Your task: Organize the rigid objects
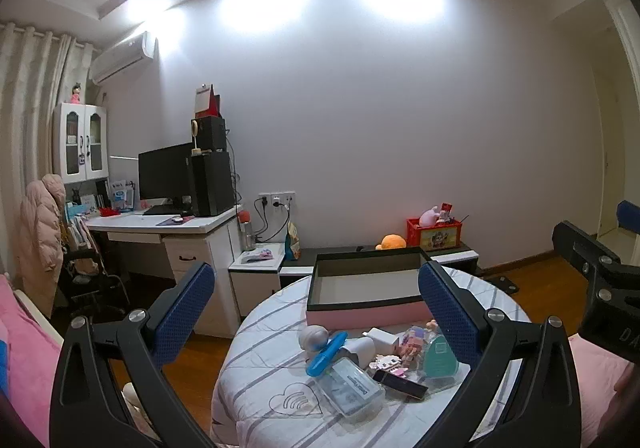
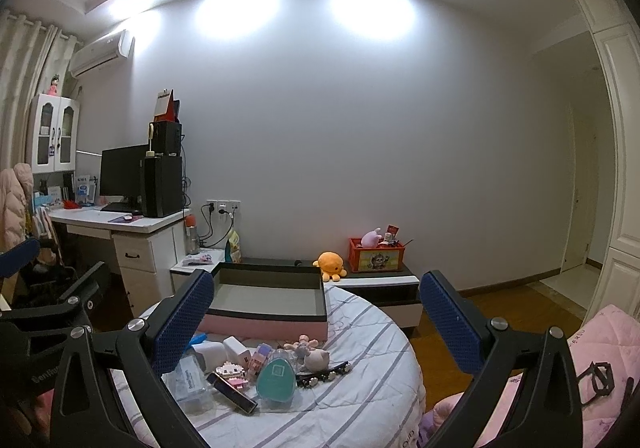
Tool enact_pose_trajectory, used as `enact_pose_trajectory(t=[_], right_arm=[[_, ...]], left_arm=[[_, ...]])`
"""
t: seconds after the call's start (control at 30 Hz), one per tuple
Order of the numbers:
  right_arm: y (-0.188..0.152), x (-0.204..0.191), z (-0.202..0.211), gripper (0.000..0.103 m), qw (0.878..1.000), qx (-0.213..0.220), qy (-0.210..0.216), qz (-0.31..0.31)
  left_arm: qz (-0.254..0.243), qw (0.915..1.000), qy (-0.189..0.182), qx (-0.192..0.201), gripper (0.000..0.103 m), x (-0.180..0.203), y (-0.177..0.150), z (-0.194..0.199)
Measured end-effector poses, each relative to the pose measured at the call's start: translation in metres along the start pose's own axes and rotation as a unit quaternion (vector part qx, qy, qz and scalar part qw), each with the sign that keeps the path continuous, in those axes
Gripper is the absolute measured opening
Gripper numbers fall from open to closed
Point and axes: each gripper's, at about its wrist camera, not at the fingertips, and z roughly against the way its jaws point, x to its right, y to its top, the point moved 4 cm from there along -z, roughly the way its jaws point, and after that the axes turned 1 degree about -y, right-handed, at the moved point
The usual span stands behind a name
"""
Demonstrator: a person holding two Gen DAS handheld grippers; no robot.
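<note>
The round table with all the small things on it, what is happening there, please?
A person holds a gripper in each hand above the round table. The left gripper and right gripper are both open and hold nothing. Small items, such as a blue tube, a clear plastic case and a teal egg-shaped case, lie in a loose pile. Behind them the pink-sided box looks empty, so sorting seems not yet begun.

A black flat computer monitor (image 1: 165, 173) is standing on a white desk (image 1: 160, 225) beside a black tower case (image 1: 212, 184). An orange plush octopus (image 2: 330, 265) is sitting beside a red plastic crate (image 2: 376, 255).
</note>
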Motion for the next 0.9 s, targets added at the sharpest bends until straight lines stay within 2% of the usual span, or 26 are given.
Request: enact_pose_trajectory(t=[0.33,0.9], right_arm=[[0.005,-0.004,-0.026,0.103,1.0,-0.005,0.001,0.002],[0.013,-0.012,-0.053,0.103,1.0,-0.013,0.001,0.011]], left_arm=[[0.013,0.9999,-0.005,-0.005,0.103,-0.001,0.006,-0.036],[0.017,0.9997,-0.016,-0.007,0.103,0.001,0.011,-0.064]])
